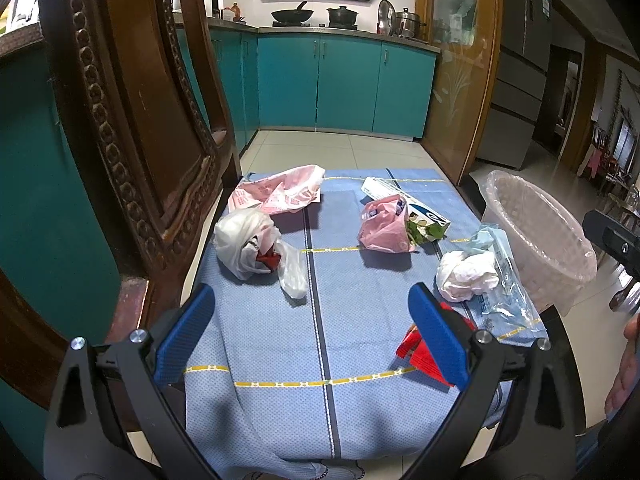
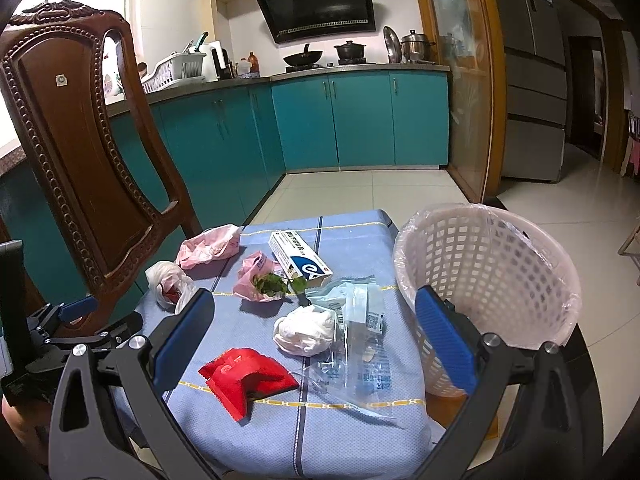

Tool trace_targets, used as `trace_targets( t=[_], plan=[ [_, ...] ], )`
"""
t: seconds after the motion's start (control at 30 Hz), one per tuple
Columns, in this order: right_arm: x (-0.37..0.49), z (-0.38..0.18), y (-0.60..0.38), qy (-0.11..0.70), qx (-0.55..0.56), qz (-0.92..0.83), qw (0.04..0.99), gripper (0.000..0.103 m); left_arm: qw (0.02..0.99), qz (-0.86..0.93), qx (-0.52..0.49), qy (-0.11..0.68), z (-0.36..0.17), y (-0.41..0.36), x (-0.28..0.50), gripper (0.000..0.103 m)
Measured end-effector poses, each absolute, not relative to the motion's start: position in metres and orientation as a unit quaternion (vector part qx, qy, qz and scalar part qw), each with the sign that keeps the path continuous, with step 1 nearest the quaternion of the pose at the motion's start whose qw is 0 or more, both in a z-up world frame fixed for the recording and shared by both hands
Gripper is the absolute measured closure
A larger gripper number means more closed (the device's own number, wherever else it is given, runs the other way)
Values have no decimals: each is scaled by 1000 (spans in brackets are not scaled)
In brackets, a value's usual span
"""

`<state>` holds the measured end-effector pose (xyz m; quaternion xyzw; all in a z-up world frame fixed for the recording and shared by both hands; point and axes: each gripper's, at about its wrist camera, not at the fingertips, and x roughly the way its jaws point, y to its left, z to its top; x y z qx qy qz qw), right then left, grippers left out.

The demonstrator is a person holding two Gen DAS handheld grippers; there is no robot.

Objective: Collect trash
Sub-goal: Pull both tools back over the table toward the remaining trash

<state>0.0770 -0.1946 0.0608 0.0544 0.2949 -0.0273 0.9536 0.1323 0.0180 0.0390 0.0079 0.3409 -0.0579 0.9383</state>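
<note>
Several pieces of trash are spread over a blue cloth – a red wrapper, a crumpled white tissue, a clear plastic bag, a pink bag with green leaves, a white and blue box, another pink bag and a white bag. A lined white basket is seen just beside the cloth's right edge. Both claws – left gripper and right gripper – are held wide apart above the near end, and nothing is gripped. A wooden chair is stood at the left.
</note>
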Motion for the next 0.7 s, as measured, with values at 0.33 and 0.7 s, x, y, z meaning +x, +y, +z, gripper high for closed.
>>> trace_targets(
  t=[0.33,0.7],
  plan=[
    [77,59,-194,295,55,-27,953,5,936,-56,16,347,36,16,133,6],
    [77,57,-194,299,59,-26,952,5,932,-5,34,360,16,14,173,6]
  ],
)
